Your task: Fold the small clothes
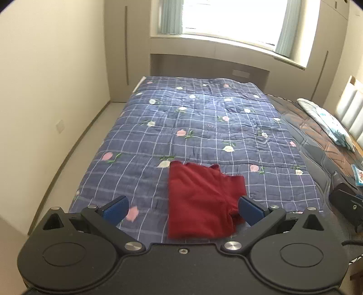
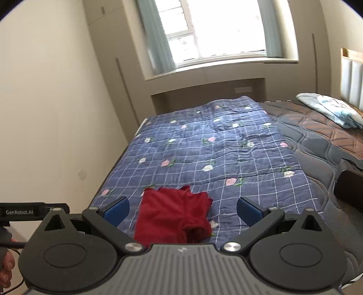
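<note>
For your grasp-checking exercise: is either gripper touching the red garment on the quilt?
Apart. In the right wrist view the right gripper stands open above the red garment; the left gripper is open too, fabric lying flat on the quilt.

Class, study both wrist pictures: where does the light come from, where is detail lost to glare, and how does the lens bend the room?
Left wrist view: daylight from the window, which is blown out white; walls and the quilt edges curve with fisheye distortion; the red garment stays sharp. Right wrist view: the same window glares, its curtain looks smeared, and dark corners vignette the frame.
</note>
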`<state>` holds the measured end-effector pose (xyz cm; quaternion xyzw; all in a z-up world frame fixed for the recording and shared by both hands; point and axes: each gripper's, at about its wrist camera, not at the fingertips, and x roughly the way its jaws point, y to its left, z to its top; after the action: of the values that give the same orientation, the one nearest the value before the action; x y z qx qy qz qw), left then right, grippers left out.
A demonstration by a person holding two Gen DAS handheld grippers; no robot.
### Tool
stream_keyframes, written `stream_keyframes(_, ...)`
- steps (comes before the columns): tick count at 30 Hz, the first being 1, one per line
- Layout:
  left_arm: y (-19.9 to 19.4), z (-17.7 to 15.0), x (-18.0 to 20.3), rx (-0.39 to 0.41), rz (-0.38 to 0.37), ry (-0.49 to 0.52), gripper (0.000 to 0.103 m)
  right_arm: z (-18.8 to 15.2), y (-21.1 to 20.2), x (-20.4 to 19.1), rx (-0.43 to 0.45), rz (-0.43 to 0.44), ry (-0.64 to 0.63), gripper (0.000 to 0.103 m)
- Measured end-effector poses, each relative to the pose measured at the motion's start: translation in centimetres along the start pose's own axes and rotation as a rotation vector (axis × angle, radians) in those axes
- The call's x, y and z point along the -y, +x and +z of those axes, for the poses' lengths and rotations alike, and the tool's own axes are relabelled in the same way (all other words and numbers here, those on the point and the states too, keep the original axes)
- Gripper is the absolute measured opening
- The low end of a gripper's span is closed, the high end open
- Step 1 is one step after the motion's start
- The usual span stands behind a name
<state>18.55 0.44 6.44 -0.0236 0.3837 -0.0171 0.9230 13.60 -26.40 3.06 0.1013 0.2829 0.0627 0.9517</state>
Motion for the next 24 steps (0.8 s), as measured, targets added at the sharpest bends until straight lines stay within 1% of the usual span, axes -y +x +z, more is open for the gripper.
stream_keyframes(5,-3.8,-3.8,1.6,0.006,0.023,-0.027,0.102,-2.0,-3.0,-0.1,-0.030,0.054,-0.054,0.103)
stream_keyframes(7,-5.2,-5.3,2.0,0.025,0.033,-0.024,0.102,-2.9,-3.8,-0.3,-0.058,0.075,-0.081,0.103)
stream_keyframes(9,-6.4,-6.9,2.4,0.041,0.049,-0.029,0.102,-3.8,-4.5,-0.5,-0.081,0.096,-0.099,0.103)
stream_keyframes(14,-8.7,-10.2,2.9,0.042,0.088,-0.031,0.102,-5.7,-5.4,-1.2,-0.150,0.131,-0.133,0.103)
stream_keyframes(18,-10.0,-11.9,2.7,0.038,0.111,-0.035,0.102,-6.3,-5.9,-1.2,-0.180,0.130,-0.123,0.103)
stream_keyframes(24,-10.2,-12.9,2.0,0.012,0.125,-0.036,0.102,-6.0,-6.0,-0.9,-0.162,0.095,-0.092,0.103)
